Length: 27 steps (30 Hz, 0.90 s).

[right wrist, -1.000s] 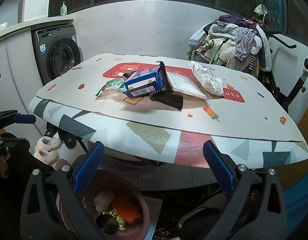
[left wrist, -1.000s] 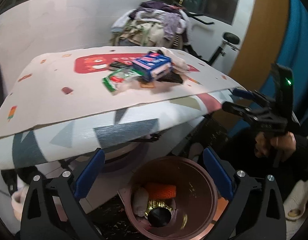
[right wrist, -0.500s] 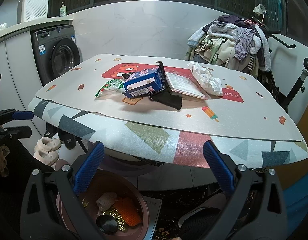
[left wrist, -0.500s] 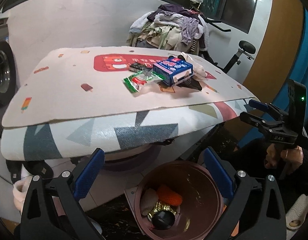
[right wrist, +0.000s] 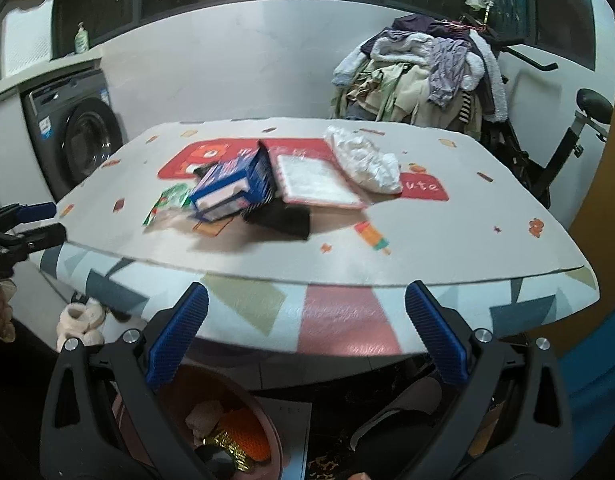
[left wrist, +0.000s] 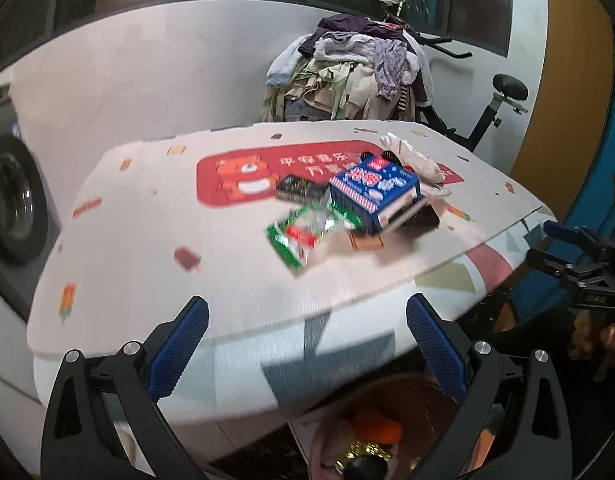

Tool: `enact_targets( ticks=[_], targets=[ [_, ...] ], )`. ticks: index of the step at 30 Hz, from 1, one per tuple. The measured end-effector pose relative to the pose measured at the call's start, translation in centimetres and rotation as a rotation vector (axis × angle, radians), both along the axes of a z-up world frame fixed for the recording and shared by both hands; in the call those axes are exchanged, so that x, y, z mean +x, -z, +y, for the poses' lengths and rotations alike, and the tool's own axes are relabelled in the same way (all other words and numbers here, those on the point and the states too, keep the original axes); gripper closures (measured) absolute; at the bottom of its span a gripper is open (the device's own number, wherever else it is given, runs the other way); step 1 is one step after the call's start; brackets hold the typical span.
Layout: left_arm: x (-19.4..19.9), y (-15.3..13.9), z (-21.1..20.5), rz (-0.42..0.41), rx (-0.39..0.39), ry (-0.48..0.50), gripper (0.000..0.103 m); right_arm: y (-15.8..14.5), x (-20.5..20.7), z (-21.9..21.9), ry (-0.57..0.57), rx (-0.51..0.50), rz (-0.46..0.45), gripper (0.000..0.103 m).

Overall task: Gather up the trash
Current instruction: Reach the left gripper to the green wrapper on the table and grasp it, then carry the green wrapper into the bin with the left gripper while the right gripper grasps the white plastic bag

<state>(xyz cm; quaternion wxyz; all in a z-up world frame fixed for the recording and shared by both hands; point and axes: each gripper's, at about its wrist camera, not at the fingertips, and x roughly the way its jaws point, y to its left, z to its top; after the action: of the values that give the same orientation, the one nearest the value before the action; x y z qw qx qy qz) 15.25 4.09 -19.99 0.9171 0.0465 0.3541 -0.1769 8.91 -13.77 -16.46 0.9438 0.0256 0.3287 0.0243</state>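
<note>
While both grippers hang below the table edge:
table [right wrist: 447, 240]: one, patterned mat
bin [right wrist: 263, 432]: one, on floor, trash inside
blue box [left wrist: 373, 192]: one, mid-table in litter
left gripper [left wrist: 307, 344]: wide, empty
right gripper [right wrist: 307, 340]: wide, empty

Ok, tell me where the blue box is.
The blue box sits mid-table in the right wrist view, left of the pink-edged packet, with the green wrapper on its left.
</note>
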Motion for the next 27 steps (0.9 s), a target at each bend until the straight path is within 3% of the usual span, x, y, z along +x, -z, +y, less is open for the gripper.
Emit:
enact_targets(
  ticks=[6, 11, 16, 19, 20, 23, 27],
  targets=[
    [3.9, -0.2, -3.1, -0.044, 0.149, 0.058, 0.006, -1.3, 1.2, -1.2, 0.033, 0.026, -0.017, 0.006],
    [6.8, 1.5, -5.5, -0.036, 0.264, 0.115, 0.007, -1.0, 1.8, -2.3, 0.047, 0.051, -0.008, 0.006],
    [9.9, 4.3, -6.9, 0.037, 0.325, 0.142, 0.018, -0.4, 2.2, -3.0, 0.051, 0.043, 0.006, 0.006],
    [11.4, 5.6, -7.3, 0.054, 0.361, 0.138, 0.033, -0.1, 2.5, -3.6, 0.061, 0.041, 0.012, 0.006],
    [11.8, 5.9, -7.3, 0.062, 0.366, 0.141, 0.043, 0.0, 2.7, -3.8, 0.066, 0.041, 0.016, 0.006],
    [12.5, 6.6, -7.2, 0.101, 0.367, 0.153, 0.091, 0.2, 3.4, -4.4, 0.072, 0.047, 0.028, 0.006],
    [12.1, 4.8, -5.6, 0.129, 0.174, 0.168, 0.092, -0.4, 4.8, -5.0, 0.076, 0.051, 0.013, 0.006]
  ],
)
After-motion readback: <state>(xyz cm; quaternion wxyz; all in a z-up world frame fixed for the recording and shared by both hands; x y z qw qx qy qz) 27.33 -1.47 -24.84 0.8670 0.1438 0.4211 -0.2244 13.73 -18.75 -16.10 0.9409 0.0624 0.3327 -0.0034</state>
